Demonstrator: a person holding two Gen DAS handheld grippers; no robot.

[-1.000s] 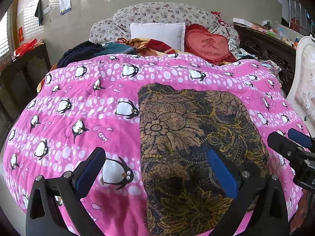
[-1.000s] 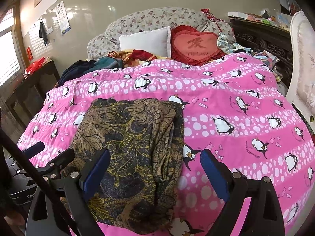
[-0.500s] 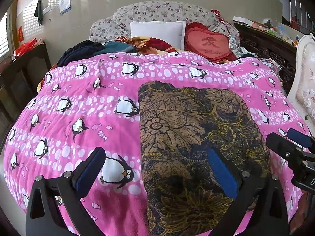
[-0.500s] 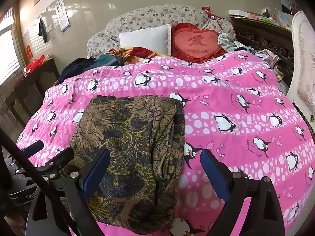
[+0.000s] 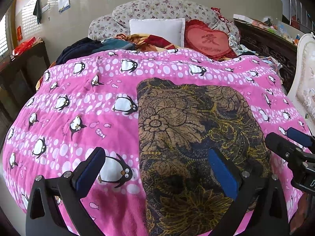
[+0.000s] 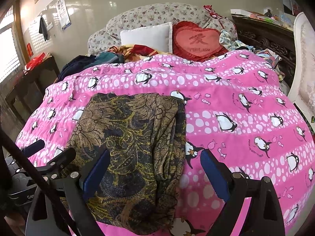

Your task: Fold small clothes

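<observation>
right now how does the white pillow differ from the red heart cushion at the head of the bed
The white pillow is square and plain; the red heart cushion is heart-shaped with a frilled edge and a printed character. The white pillow sits left, its lower part hidden by bunched clothes; the red heart cushion sits right, its lower edge behind the pink quilt. Both lean upright against the floral headboard.

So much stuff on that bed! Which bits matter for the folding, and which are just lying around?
For the job:
dark floral garment
left gripper, open
right gripper, open

Just lying about:
penguin quilt
white pillow
red heart cushion
clothes heap
</observation>
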